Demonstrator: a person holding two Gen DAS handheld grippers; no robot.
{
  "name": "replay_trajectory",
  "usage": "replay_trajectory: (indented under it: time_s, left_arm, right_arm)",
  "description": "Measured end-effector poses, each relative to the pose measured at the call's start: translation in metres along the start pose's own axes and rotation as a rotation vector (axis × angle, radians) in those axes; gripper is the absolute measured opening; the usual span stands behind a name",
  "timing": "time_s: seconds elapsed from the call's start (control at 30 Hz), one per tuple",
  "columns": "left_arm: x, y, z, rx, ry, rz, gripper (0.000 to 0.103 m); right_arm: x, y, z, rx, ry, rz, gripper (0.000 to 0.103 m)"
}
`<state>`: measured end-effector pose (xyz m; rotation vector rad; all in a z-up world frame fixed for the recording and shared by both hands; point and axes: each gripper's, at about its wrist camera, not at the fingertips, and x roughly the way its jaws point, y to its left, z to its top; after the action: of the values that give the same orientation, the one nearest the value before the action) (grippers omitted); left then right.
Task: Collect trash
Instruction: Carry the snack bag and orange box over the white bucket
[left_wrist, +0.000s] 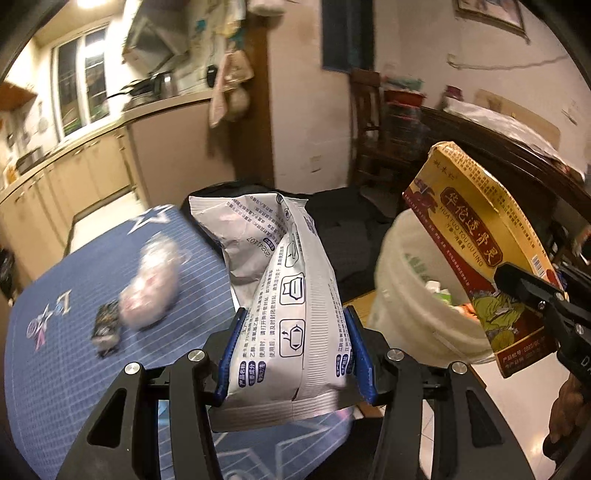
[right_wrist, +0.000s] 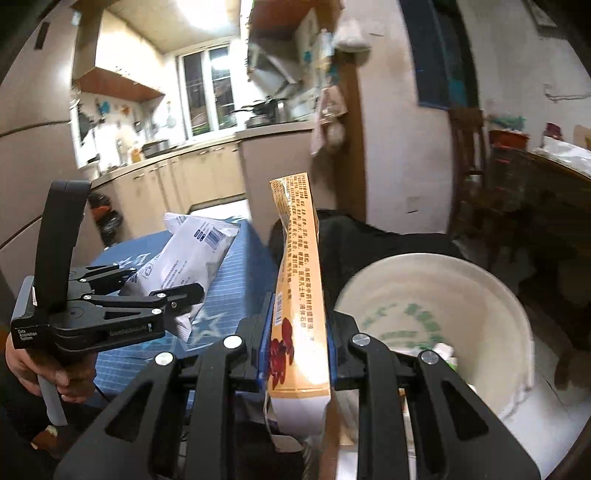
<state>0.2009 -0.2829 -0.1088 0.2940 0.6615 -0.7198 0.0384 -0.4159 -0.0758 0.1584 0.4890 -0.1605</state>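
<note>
My left gripper (left_wrist: 293, 354) is shut on a white printed pouch (left_wrist: 284, 295) and holds it upright above the blue tablecloth (left_wrist: 55, 354). It also shows in the right wrist view (right_wrist: 181, 295), with the white pouch (right_wrist: 184, 258) in it. My right gripper (right_wrist: 297, 343) is shut on a flat yellow and red medicine box (right_wrist: 299, 295), held on edge beside a white bucket (right_wrist: 491, 314). In the left wrist view the medicine box (left_wrist: 480, 236) hangs over the white bucket (left_wrist: 406, 295), which holds some trash. A crumpled clear wrapper (left_wrist: 151, 284) and a small dark wrapper (left_wrist: 107, 325) lie on the cloth.
A dark garment (left_wrist: 343, 225) lies behind the table and bucket. A dark wooden table (left_wrist: 517, 158) stands at the right. Kitchen cabinets (left_wrist: 74, 177) run along the left wall. The floor beside the bucket is pale tile (left_wrist: 517, 384).
</note>
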Motion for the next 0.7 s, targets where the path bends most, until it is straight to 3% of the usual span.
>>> replay_trajectory:
  time_s: [0.33,0.7]
  left_arm:
    - [0.034,-0.080,0.031,0.141,0.005,-0.088,0.053]
    - [0.057,-0.145,0.052,0.236,0.009,-0.176,0.053]
  right_arm:
    - [-0.024,-0.066,-0.001,0.066,-0.044,-0.153,0.021]
    - [-0.041,-0.110,-0.007,0.074,-0.053,-0.283,0.021]
